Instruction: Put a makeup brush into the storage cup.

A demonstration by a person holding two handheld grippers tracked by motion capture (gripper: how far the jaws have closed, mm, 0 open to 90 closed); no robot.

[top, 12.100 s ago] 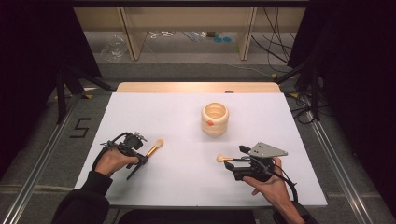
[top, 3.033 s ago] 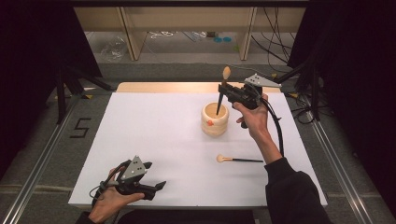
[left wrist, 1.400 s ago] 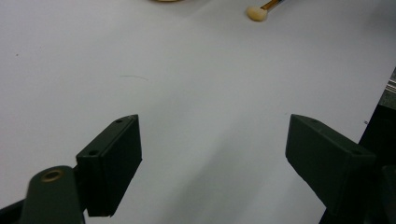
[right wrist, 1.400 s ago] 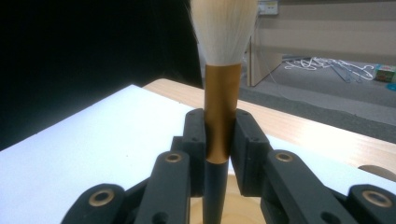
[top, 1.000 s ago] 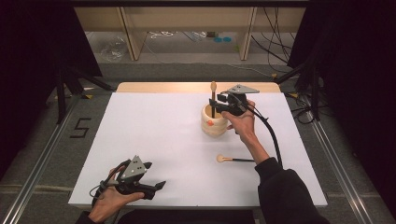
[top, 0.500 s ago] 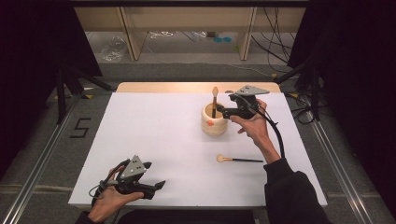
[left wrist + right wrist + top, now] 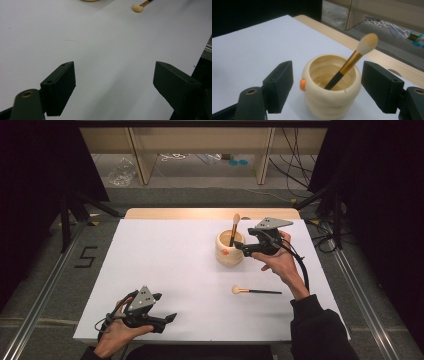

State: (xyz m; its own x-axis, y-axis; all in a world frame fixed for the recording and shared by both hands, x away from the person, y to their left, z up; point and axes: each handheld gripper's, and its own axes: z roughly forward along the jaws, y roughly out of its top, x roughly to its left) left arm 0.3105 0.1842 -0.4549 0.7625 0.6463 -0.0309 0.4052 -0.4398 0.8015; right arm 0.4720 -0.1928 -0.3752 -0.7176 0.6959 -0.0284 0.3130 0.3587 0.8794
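The right tongs are hovering beside the wooden cup; their jaws have just been opening and are now standing released, with nothing pressed between them. A makeup brush is standing in that cup, handle down, leaning on the rim. The left tongs are resting released near the front edge of the white table. A second makeup brush is lying flat, well apart from the cup.
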